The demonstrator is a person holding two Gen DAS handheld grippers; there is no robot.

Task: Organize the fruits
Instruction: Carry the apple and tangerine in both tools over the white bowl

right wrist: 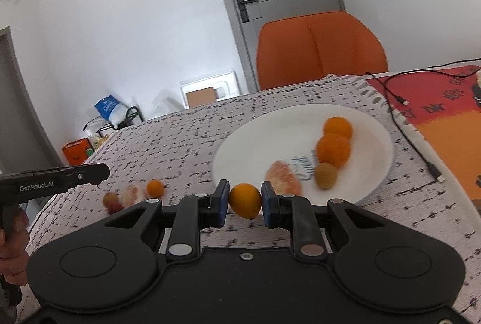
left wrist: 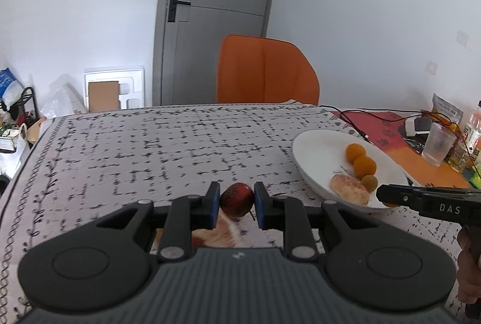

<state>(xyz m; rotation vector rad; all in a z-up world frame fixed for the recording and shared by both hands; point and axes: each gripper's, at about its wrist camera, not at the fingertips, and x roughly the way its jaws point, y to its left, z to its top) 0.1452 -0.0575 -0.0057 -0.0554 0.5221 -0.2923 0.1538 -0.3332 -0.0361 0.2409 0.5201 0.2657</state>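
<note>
Progress, judged from how things lie: roughly halfway. The round white ceramic plate point(right wrist: 372, 125) near the right side of the counter point(left wrist: 150, 143) already carries four pieces: two small round orange citrus fruits point(right wrist: 333, 148), one touching the other, a duller brownish round fruit point(right wrist: 326, 175) just beside them, and a peeled pinkish citrus segment cluster point(right wrist: 284, 178) toward the plate's near rim.

Still off the plate, near the counter's near-left edge: a small orange fruit point(right wrist: 155, 188), a pale peeled piece point(right wrist: 131, 193) and a reddish-brown fruit point(right wrist: 110, 200), all blurred, lying close together. You have those left to move.

Your left tool point(left wrist: 235, 205) is closed on a small dark red apple-like fruit point(left wrist: 236, 199), blue pads pressing both flanks, stem hanging low; it is carried over the patterned cloth, well short of the plate.

Your right tool point(right wrist: 245, 202) is clamped on a round yellow-orange citrus fruit point(right wrist: 245, 200), held just beside the plate's near rim, not yet over it.

Both fruits look securely pinched; neither is released.
</note>
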